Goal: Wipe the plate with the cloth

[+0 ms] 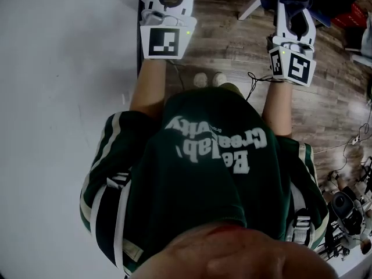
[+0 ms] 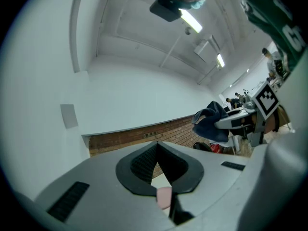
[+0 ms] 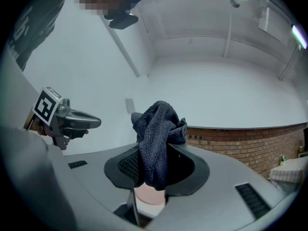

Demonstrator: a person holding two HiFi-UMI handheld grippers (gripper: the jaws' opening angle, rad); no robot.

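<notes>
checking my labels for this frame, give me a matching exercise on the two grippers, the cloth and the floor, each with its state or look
Things:
1 left gripper
2 right gripper
3 cloth
4 floor

States or looks:
a wood planks
b shut, nothing between its jaws
c dark blue, bunched up
d shut on the cloth

Pairs: 1-b, 2-d, 3-c, 4-a

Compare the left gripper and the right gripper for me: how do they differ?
The left gripper is empty; the right gripper clamps a dark blue cloth. The left gripper's pads meet; the right gripper's are held apart by the bunched cloth. Both carry a marker cube and face a white wall.
</notes>
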